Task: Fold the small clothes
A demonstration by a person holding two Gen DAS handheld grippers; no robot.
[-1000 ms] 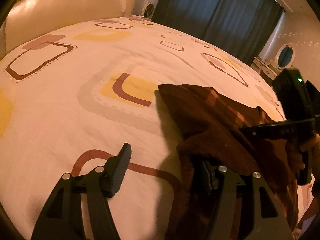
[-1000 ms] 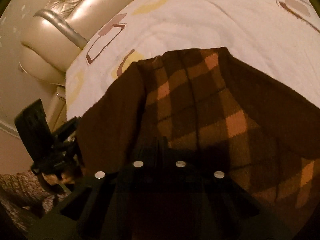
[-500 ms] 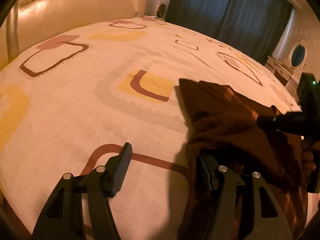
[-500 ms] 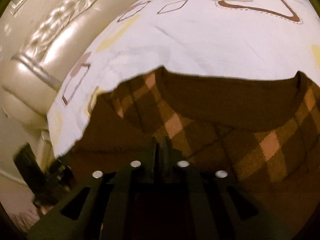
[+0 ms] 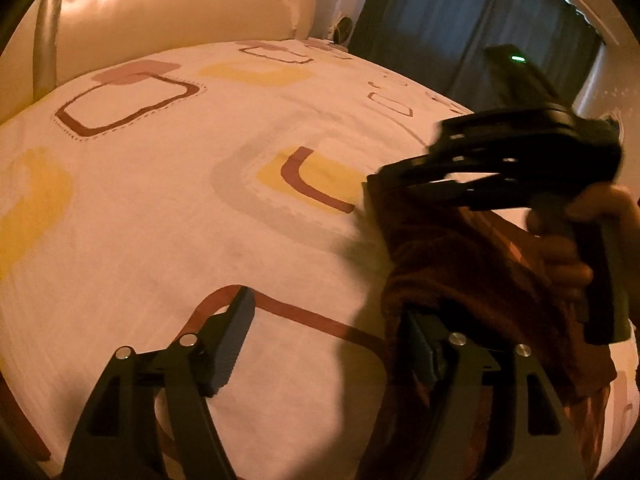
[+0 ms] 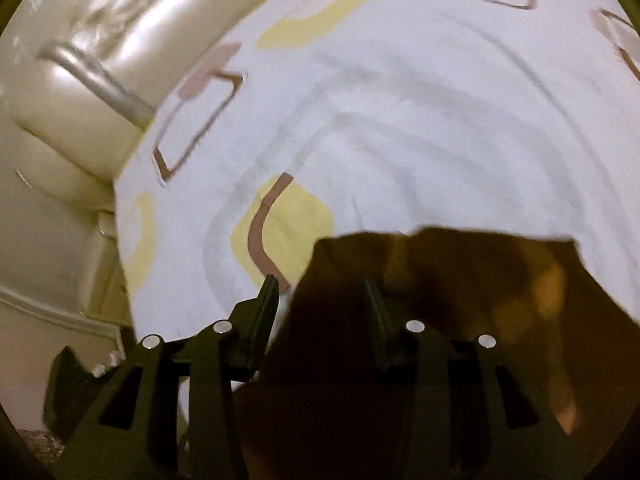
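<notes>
A small dark brown checked knit garment (image 5: 472, 264) lies bunched on the patterned bedsheet (image 5: 160, 216). My left gripper (image 5: 328, 336) is open just above the sheet, its right finger (image 5: 420, 344) against the garment's near left edge. My right gripper (image 6: 320, 312) is open, jaws apart, over the garment (image 6: 460, 288), whose folded edge lies between and past the fingers. The right gripper (image 5: 408, 184) also shows in the left wrist view, held by a hand above the garment's far edge.
A cream padded headboard (image 5: 168, 32) with a silver rail (image 5: 44, 48) stands at the back left. Dark curtains (image 5: 460, 24) hang behind the bed. The bed's edge (image 6: 120, 216) drops off at the left in the right wrist view.
My right gripper has opened and let go of the garment, and has swung left across it. The garment now lies folded lower in its view. My left gripper stays open.
</notes>
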